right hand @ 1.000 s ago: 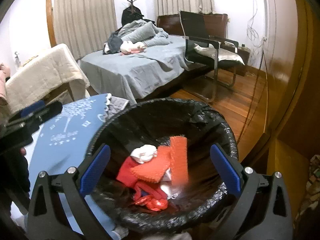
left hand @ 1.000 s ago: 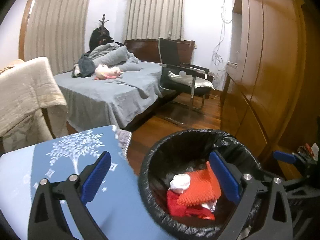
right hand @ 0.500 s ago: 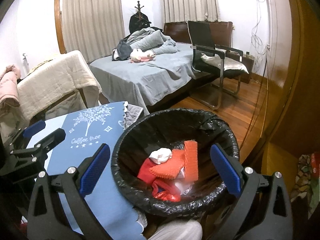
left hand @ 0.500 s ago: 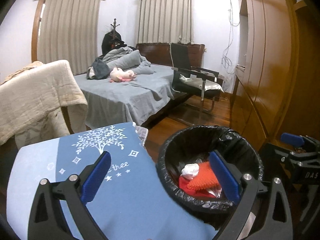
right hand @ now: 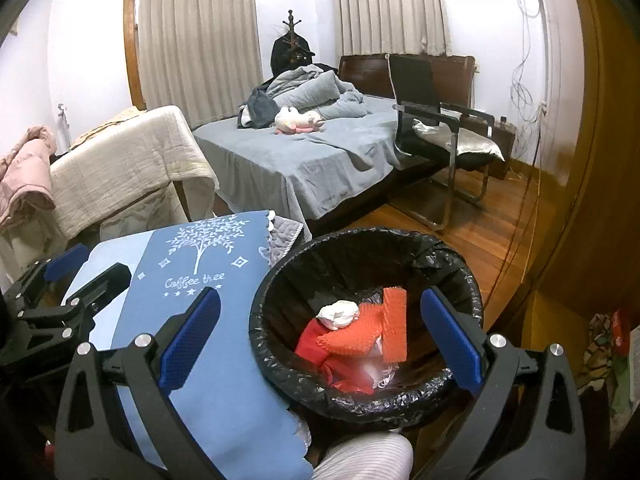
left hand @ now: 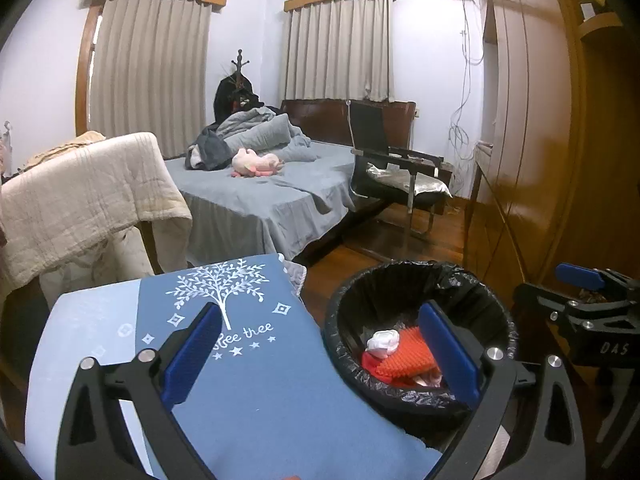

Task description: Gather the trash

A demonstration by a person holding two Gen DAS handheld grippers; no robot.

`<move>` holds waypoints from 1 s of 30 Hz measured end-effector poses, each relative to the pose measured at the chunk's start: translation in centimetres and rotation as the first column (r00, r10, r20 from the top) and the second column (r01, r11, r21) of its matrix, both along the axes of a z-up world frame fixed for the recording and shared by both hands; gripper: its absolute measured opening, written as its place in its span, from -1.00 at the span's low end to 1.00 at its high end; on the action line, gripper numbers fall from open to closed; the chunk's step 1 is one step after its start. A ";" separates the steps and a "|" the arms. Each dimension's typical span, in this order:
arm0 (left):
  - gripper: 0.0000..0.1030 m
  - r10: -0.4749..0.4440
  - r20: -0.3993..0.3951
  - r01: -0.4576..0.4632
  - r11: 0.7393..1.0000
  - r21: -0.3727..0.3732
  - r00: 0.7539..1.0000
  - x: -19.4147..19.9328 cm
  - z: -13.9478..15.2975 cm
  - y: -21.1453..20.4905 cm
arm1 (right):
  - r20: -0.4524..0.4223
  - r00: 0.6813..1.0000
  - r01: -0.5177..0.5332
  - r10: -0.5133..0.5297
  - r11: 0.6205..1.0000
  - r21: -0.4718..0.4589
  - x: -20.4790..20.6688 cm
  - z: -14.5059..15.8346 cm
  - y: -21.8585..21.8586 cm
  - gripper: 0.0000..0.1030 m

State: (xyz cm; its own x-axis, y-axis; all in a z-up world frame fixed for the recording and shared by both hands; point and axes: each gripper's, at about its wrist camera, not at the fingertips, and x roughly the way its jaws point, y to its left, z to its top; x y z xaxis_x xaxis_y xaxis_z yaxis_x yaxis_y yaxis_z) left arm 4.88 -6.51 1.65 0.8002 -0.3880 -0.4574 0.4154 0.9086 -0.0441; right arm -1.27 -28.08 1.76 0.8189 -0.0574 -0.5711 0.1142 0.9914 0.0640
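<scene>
Only the right wrist view takes in the pink garment (right hand: 24,176) heaped at the far left, beside the beige quilt (right hand: 120,168) draped over furniture; the left wrist view shows the quilt (left hand: 84,200) but not the garment. Next comes the desk under a blue cloth (left hand: 248,380). In the left wrist view a white tree is printed on it and the writing is half hidden by a blue finger pad, leaving "tree"; in the right wrist view the cloth (right hand: 208,344) reads "Coffee tree" in full, with stars under it.

The left gripper (left hand: 320,354) holds nothing, its jaws wide apart over the desk's right edge and the bin. It also appears at the left border of the right wrist view (right hand: 60,292), above the desk's left side. The right gripper (right hand: 320,344) is likewise empty with jaws spread, framing the bin. The left wrist view catches it at its right border (left hand: 584,300), with the letters "DAS" on its body.

The trash bin (right hand: 460,276), lined with a black bag, stands on the wooden floor just beside the desk's right edge. Inside lie the trash: orange ribbed pieces (right hand: 394,328), a white crumpled wad (right hand: 338,314) and red wrapping (right hand: 316,340). The left wrist view shows the bin (left hand: 480,292) with less of its contents.

At the bottom of the right wrist view a striped sleeve (right hand: 364,456) shows.
</scene>
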 end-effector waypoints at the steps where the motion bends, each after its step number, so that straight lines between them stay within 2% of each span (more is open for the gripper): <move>1: 0.88 0.000 0.001 0.000 1.000 -0.002 1.000 -0.1 0.1 0.0 | 0.001 1.000 -0.001 0.001 1.000 0.001 -0.1 0.0 0.1 0.89; 30: 0.88 0.002 0.019 -0.002 1.000 -0.005 1.000 -0.7 0.5 0.0 | 0.011 1.000 -0.011 0.011 1.000 0.004 -0.3 0.7 0.7 0.89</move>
State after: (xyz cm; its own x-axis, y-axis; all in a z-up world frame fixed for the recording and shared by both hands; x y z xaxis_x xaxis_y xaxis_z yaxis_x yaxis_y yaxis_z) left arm 4.20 -6.48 2.17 0.8097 -0.3887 -0.4397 0.4143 0.9092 -0.0410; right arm -1.54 -27.43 2.45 0.8257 -0.0459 -0.5622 0.1023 0.9923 0.0693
